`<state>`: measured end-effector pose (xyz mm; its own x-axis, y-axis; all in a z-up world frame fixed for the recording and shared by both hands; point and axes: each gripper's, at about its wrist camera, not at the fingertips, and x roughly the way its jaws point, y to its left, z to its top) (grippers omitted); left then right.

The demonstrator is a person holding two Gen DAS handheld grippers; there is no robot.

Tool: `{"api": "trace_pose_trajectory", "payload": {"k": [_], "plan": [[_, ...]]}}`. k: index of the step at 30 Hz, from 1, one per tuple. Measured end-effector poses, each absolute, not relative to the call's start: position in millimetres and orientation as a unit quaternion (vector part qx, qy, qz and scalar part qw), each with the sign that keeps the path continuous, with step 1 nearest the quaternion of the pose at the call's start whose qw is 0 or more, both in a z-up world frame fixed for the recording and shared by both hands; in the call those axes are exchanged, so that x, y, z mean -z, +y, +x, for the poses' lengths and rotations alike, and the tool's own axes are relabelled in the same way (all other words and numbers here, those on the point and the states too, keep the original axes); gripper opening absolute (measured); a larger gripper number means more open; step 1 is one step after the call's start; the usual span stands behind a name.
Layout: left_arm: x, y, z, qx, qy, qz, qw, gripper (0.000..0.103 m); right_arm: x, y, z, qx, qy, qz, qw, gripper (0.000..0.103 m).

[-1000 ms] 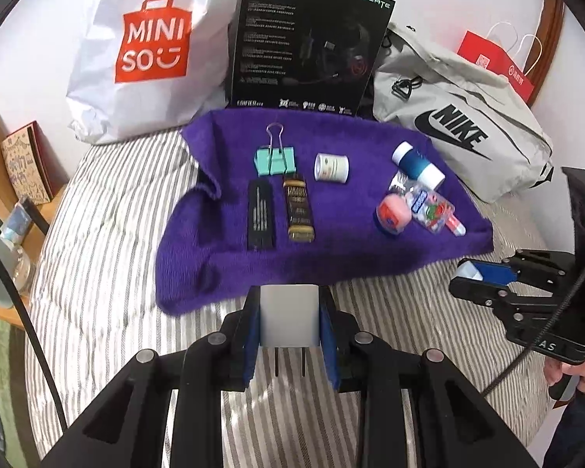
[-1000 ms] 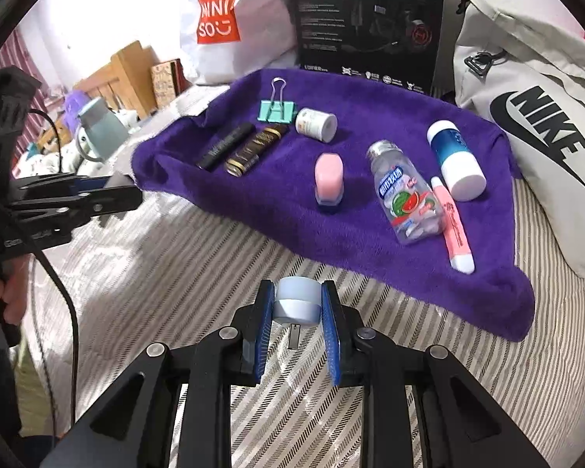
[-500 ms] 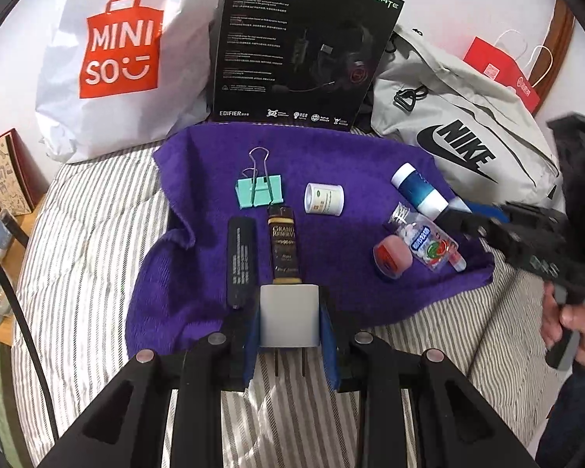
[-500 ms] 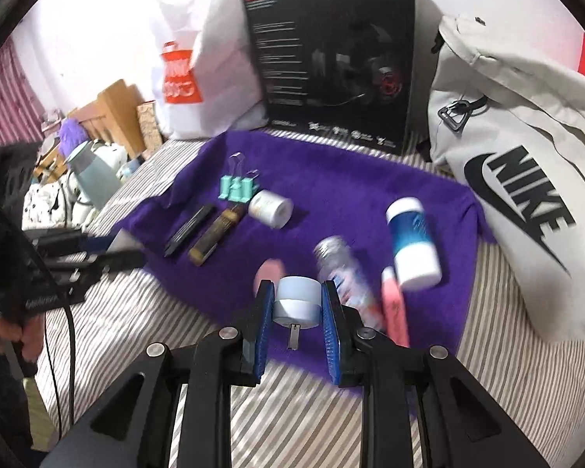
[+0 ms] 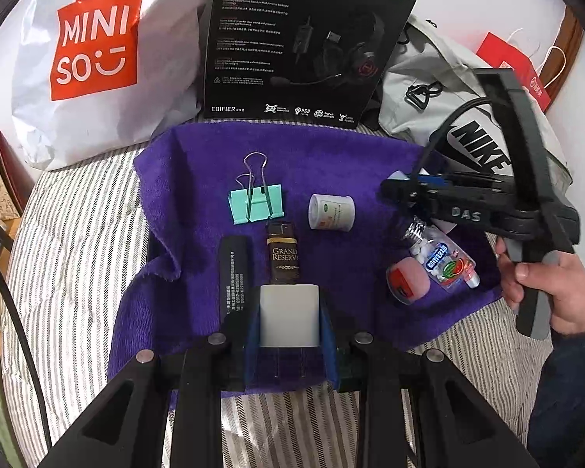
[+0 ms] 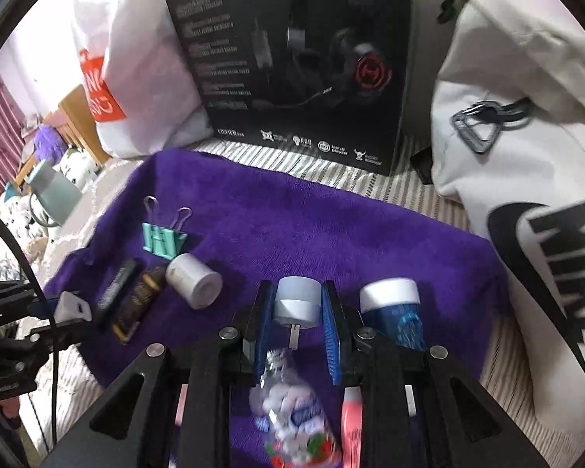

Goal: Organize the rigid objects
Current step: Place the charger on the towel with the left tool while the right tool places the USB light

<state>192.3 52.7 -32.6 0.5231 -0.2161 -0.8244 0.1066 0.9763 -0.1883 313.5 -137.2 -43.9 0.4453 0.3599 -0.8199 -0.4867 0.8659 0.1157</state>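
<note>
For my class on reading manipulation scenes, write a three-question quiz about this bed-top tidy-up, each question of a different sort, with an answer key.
1. True or false: the left gripper is empty.
2. Multiple choice: the mint binder clip lies on A) the striped bedsheet, B) the purple towel, C) the headset box.
3. Fill in: the right gripper is shut on a round grey ____.

Key
1. False: it is shut on a white plug adapter with its prongs pointing back toward the camera.
2. B.
3. Plug adapter: the grey plug adapter sits between the blue pads, one prong showing below it.
</note>
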Motion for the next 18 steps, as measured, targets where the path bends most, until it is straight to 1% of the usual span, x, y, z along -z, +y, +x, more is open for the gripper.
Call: {"api": "trace_pose_trajectory", "payload": {"k": [8, 14, 16, 17, 18], "plan": [[36.8, 61.3, 198.6, 0.092, 0.481, -0.063, 0.870, 0.026, 66.5, -120.6, 324.8, -0.245, 0.480, -0.100, 0.836, 0.024], [38.2, 66.3, 196.2, 0.091, 0.483, -0.067, 0.869, 0.026, 69.1, -118.7, 324.1, -0.245, 0.476, -0.113, 0.837, 0.025], [38.0, 67.5, 195.9, 0.091, 0.483, -0.068, 0.868, 0.026, 69.5, -117.0, 322.8, -0.248, 0.474, -0.118, 0.837, 0.030], [38.0, 68.0, 195.7, 0.091, 0.484, -0.069, 0.868, 0.026, 69.1, -116.6, 321.9, -0.252, 0.475, -0.118, 0.835, 0.037], [38.0, 68.4, 195.7, 0.091, 0.483, -0.070, 0.868, 0.026, 68.6, -115.8, 321.1, -0.255, 0.479, -0.117, 0.832, 0.050]]}}
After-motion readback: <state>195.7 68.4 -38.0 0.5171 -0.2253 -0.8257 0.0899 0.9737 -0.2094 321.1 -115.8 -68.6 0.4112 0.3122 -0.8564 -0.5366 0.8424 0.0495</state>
